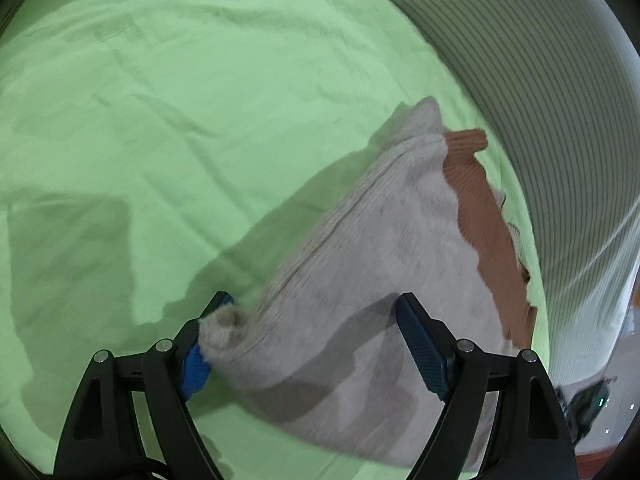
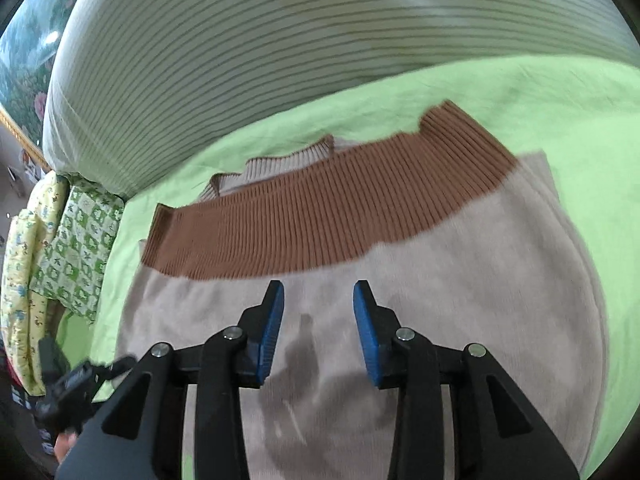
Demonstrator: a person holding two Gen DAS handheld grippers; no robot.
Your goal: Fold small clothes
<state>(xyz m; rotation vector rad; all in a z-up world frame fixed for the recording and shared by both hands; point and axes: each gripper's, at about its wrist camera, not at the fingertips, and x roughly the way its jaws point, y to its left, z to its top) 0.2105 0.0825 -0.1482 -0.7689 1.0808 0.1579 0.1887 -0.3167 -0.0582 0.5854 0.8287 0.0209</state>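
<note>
Garment: beige knitted sweater (image 2: 440,288) with brown ribbed band (image 2: 320,216), lying on green bed sheet (image 1: 160,120).
Left hand-held gripper (image 1: 316,308): spread wide, released, straddling sweater's corner.
Right hand-held gripper (image 2: 319,292): parted, hovering, grasping nothing.

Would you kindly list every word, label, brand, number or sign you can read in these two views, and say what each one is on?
None: no legible text appears in either view.
The beige knit garment and its brown ribbed band show no tag or print.
The patterned pillow carries green pictures only, no words.
The dark device at the bed's edge has small lights, too blurred to read.
</note>
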